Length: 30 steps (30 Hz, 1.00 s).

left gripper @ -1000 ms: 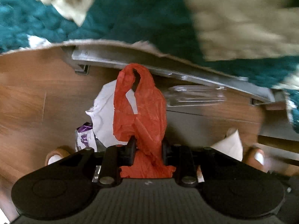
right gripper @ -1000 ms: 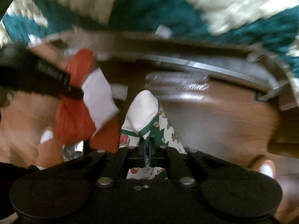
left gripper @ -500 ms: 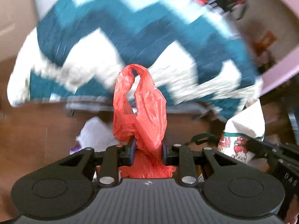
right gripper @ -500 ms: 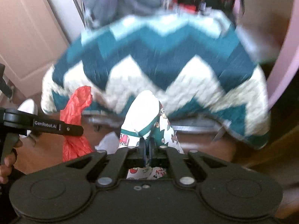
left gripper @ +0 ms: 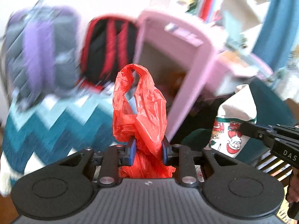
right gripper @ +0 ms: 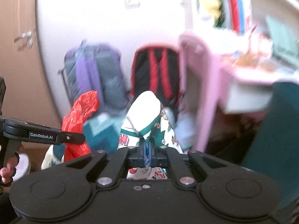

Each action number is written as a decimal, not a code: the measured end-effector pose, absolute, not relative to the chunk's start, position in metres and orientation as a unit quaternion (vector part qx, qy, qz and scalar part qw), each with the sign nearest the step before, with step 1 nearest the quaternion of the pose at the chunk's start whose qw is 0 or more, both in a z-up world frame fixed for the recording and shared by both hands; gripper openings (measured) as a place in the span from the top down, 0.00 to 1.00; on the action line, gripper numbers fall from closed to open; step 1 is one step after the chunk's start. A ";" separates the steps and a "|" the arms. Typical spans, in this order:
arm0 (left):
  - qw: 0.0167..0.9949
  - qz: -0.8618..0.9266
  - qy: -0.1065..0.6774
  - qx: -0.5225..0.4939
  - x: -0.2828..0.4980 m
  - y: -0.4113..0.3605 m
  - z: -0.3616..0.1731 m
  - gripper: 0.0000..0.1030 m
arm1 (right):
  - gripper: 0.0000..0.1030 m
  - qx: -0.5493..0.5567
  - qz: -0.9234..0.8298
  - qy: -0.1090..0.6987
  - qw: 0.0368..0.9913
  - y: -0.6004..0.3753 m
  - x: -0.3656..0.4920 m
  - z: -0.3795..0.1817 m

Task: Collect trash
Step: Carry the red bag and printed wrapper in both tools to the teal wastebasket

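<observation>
My left gripper (left gripper: 147,147) is shut on a crumpled red plastic bag (left gripper: 142,108), whose handles stand up in front of the camera. The bag also shows at the left of the right wrist view (right gripper: 78,123), held by the left gripper's black arm (right gripper: 43,135). My right gripper (right gripper: 147,149) is shut on a white paper wrapper with a red and green Christmas print (right gripper: 145,119). That wrapper shows at the right of the left wrist view (left gripper: 233,123). Both grippers are held up in the air, side by side.
Ahead are a teal and white zigzag blanket (left gripper: 46,119), a purple and grey backpack (right gripper: 93,80), a black and red backpack (right gripper: 155,71) and a pink desk or shelf frame (left gripper: 186,59) with clutter on it. A white wall (right gripper: 112,18) is behind. The view is blurred.
Both grippers have risen from the wooden floor and tilted upward, each keeping its load. The floor and remaining litter have dropped out of view; the backpacks and pink furniture have come in.
</observation>
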<state>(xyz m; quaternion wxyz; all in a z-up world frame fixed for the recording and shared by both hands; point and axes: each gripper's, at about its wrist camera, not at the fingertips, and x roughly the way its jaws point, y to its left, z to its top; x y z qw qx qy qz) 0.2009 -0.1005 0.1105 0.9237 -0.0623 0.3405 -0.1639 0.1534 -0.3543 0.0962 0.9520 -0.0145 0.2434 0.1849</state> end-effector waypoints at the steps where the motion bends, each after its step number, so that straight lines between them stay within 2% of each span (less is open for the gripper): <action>1: 0.926 -0.174 0.330 -0.054 0.202 -0.114 0.125 0.75 | 0.97 -0.017 0.178 0.231 0.957 -0.365 0.151 0.110; 11: 0.935 -0.276 0.222 0.003 0.207 -0.257 0.254 0.75 | 0.97 -0.007 0.074 0.107 0.991 -0.468 0.127 0.230; 17: 0.925 -0.329 0.191 0.013 0.210 -0.342 0.296 0.75 | 0.97 0.011 0.002 0.070 0.998 -0.534 0.129 0.263; 22: 0.915 -0.348 0.198 0.037 0.217 -0.408 0.293 0.75 | 0.97 0.022 -0.034 0.085 0.996 -0.575 0.142 0.255; 30: 0.899 -0.355 0.246 0.078 0.238 -0.475 0.242 0.75 | 0.97 0.039 -0.057 0.151 0.986 -0.612 0.165 0.202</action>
